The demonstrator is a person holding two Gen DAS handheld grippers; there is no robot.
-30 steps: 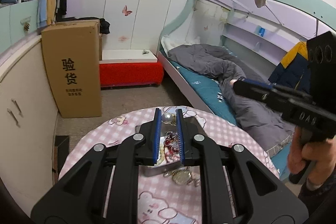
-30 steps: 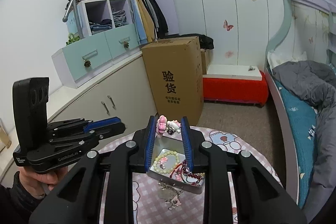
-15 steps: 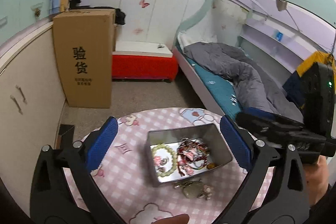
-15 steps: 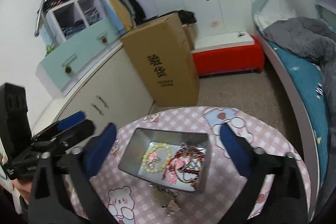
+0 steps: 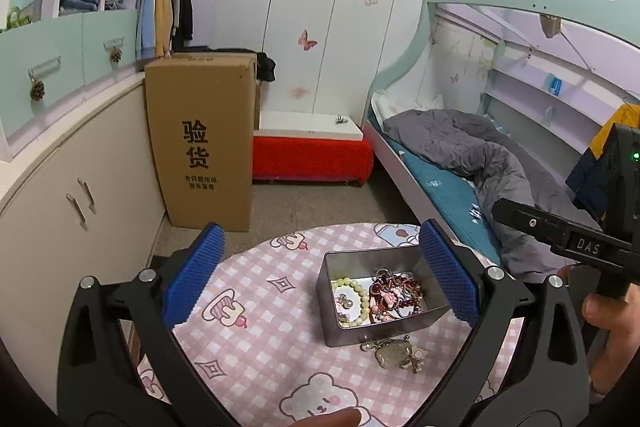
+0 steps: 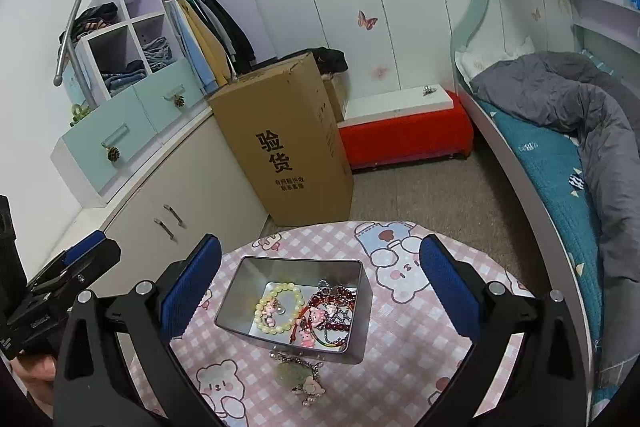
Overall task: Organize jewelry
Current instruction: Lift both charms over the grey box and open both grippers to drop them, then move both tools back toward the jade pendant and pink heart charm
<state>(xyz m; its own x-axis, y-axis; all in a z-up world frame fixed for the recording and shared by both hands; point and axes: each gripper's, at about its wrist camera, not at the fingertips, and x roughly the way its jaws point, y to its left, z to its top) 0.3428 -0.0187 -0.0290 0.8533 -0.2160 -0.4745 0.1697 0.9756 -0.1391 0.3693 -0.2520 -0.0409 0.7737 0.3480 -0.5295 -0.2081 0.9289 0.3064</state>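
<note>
A metal tin (image 5: 335, 331) (image 6: 232, 297) stands on a round table with a pink checked cloth (image 5: 256, 311) (image 6: 404, 339). It holds a pale bead bracelet (image 5: 362, 293) (image 6: 267, 323), red bead strands (image 5: 400, 287) (image 6: 336, 327) and small pink charms. A pendant necklace with a pale green stone (image 5: 394, 353) (image 6: 290, 373) lies on the cloth just in front of the tin. My left gripper (image 5: 320, 277) and right gripper (image 6: 318, 285) are both wide open and empty, held above the table on either side of the tin.
A tall cardboard box (image 5: 208, 139) (image 6: 288, 147) stands on the floor behind the table. A red bench (image 5: 312, 155) is farther back. A bed with a grey duvet (image 5: 460, 151) is on the right, cabinets (image 5: 80, 195) on the left.
Both grippers were shut on small jewelry pieces over the tin a second ago. They have opened wide and pulled back; the pieces are no longer between the fingers.
</note>
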